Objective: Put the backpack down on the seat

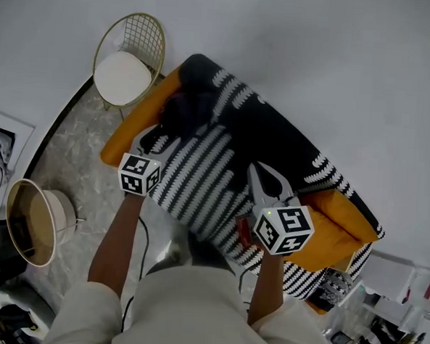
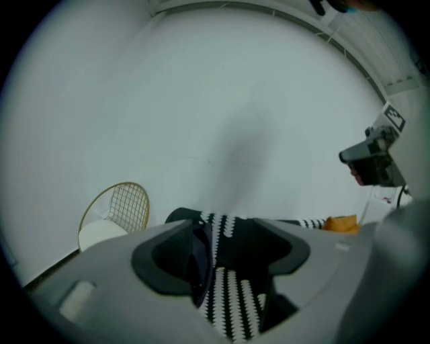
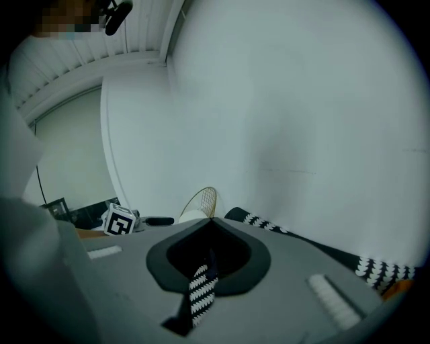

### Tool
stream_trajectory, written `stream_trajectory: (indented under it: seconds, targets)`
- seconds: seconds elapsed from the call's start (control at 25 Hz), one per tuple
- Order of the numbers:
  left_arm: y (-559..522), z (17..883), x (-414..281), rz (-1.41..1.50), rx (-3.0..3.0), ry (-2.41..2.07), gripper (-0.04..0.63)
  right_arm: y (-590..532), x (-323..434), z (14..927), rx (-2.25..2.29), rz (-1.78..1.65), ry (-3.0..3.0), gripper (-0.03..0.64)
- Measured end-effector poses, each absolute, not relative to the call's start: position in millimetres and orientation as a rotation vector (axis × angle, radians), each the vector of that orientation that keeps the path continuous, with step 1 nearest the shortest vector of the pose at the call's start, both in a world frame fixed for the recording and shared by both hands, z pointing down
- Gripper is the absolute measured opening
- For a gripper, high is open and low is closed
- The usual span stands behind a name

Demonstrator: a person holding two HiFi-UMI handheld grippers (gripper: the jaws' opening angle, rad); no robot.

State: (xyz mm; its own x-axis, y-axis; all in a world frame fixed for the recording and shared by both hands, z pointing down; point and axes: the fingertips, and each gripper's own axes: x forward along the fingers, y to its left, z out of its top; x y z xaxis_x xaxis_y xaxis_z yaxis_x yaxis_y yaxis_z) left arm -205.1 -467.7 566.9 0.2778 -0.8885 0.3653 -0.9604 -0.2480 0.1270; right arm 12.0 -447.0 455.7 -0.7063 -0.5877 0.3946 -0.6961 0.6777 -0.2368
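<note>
A dark navy backpack [image 1: 188, 109] lies on the left end of an orange sofa [image 1: 342, 226], on top of the black-and-white striped blanket [image 1: 207, 182] that covers the seat. My left gripper [image 1: 158, 144] is right at the backpack's near side. In the left gripper view its jaws stand apart [image 2: 225, 232], and a dark piece of the backpack [image 2: 199, 259] hangs beside the left jaw without being pinched. Over the middle of the blanket, my right gripper [image 1: 263, 169] has its tips together [image 3: 211, 220] and holds nothing.
A gold wire chair [image 1: 129, 53] with a white cushion stands left of the sofa. A round tan lampshade [image 1: 32, 222] sits on the marble floor at the lower left. Cluttered items [image 1: 380, 316] fill the lower right. A white wall runs behind the sofa.
</note>
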Motion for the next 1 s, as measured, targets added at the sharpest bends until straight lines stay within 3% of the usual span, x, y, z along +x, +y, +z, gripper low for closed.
stream_trajectory:
  seconds: [0.36, 0.52, 0.56, 1.0]
  targets:
    - [-369, 512, -198, 0.297, 2.328, -1.665, 0.198, -375, 7, 422, 1.065, 0.496, -2.65, 0.006]
    - [-331, 488, -209, 0.266, 2.312, -1.746, 0.018, -336, 11, 411, 1.101, 0.478, -2.653, 0.006]
    - [-321, 482, -210, 0.256, 2.313, -1.756, 0.005, -327, 13, 407, 1.112, 0.473, -2.657, 0.006]
    - [-235, 428, -184, 0.23, 2.423, -1.702, 0.005, -236, 30, 372, 1.158, 0.365, -2.662, 0.006]
